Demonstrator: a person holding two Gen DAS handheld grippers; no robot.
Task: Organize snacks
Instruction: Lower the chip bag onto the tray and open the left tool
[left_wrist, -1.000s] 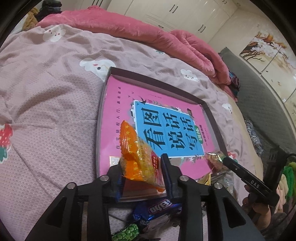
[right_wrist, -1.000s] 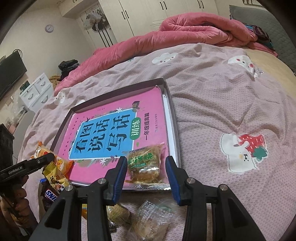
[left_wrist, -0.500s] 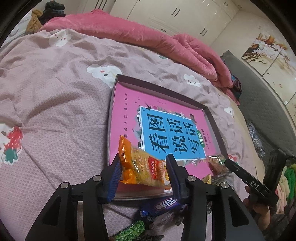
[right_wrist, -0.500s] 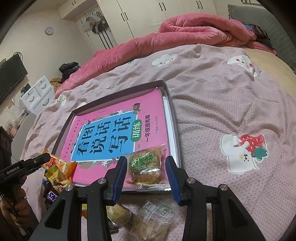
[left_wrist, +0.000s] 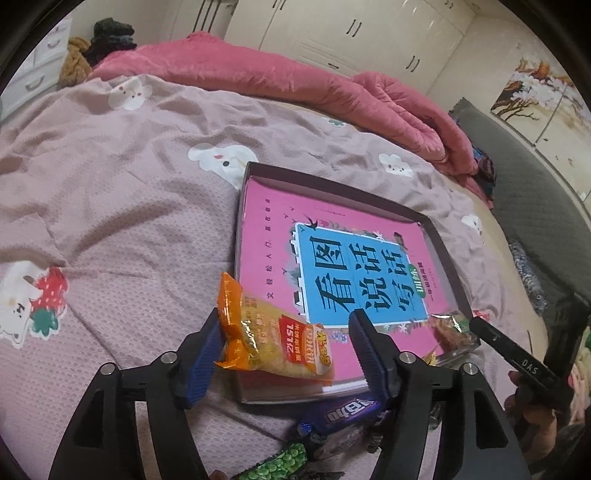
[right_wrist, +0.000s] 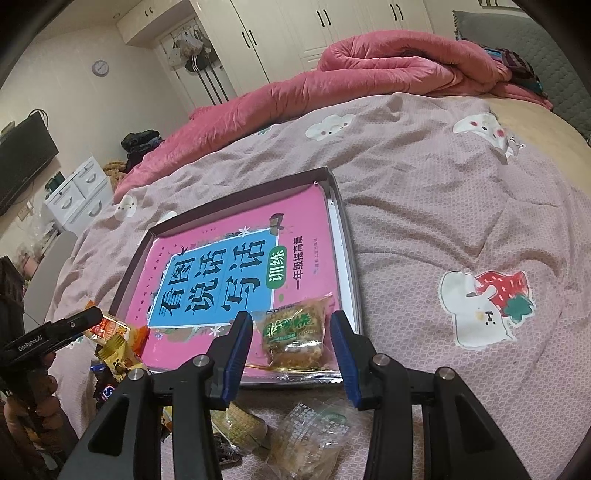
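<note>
A shallow grey tray (left_wrist: 439, 236) lined with a pink and blue book cover lies on the bed. My left gripper (left_wrist: 284, 347) is open around an orange snack packet (left_wrist: 273, 336) that lies over the tray's near left corner. My right gripper (right_wrist: 291, 343) is open around a clear cake packet with a green label (right_wrist: 293, 334) lying in the tray's (right_wrist: 349, 266) near right corner. The orange packet (right_wrist: 110, 326) and the left gripper's finger (right_wrist: 55, 332) show at the left of the right wrist view.
Loose snacks lie on the bedspread before the tray: a blue bar (left_wrist: 347, 413), a green packet (left_wrist: 280, 459), two clear cake packets (right_wrist: 314, 439). A rolled red quilt (right_wrist: 388, 70) runs along the far side. The other gripper's finger (left_wrist: 513, 354) is at the right.
My left gripper has opened and the orange packet has dropped from upright to lying across the tray's near left corner. My right gripper and the cake packet have hardly moved.
</note>
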